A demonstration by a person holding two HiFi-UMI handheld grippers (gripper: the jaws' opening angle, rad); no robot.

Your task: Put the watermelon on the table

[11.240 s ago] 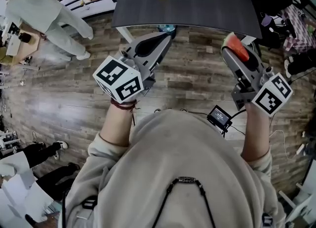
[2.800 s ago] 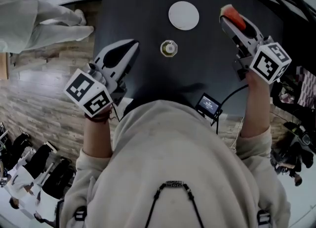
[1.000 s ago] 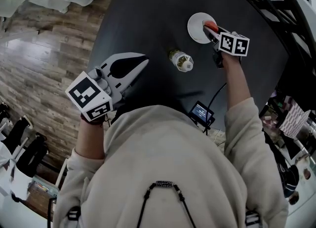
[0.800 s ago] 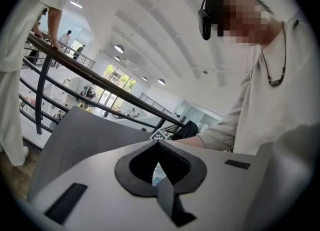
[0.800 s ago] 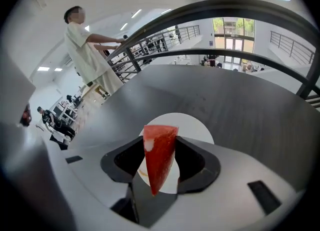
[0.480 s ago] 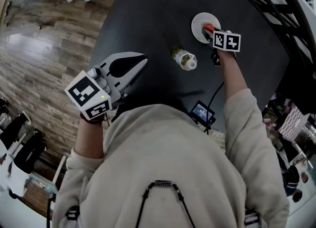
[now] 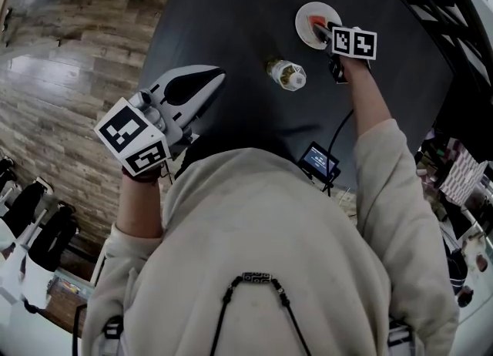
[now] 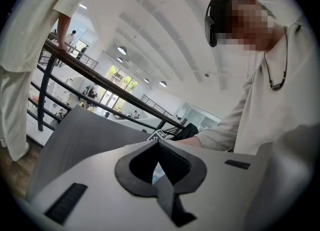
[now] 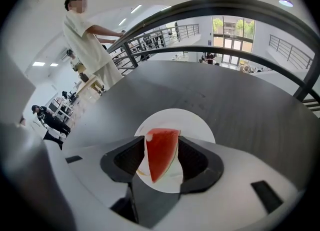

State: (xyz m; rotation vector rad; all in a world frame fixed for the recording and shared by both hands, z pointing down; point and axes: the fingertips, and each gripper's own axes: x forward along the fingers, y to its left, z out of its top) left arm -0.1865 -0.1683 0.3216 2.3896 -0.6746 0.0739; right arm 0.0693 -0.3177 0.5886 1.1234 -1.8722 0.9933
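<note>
Our right gripper (image 9: 162, 142) is clenched on a red watermelon wedge (image 9: 160, 155), held right over a white plate (image 9: 197, 125) at the far right of the dark table (image 7: 223, 8). We cannot tell whether the wedge touches the plate. A small bottle (image 7: 287, 75) stands just left of the plate. Our left gripper (image 8: 159, 144) hovers over the table's near left edge, jaws pressed together on nothing.

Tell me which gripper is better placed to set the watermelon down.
Right. The right gripper holds the watermelon slice over the white plate; the left gripper is shut, empty, and far from the plate.
</note>
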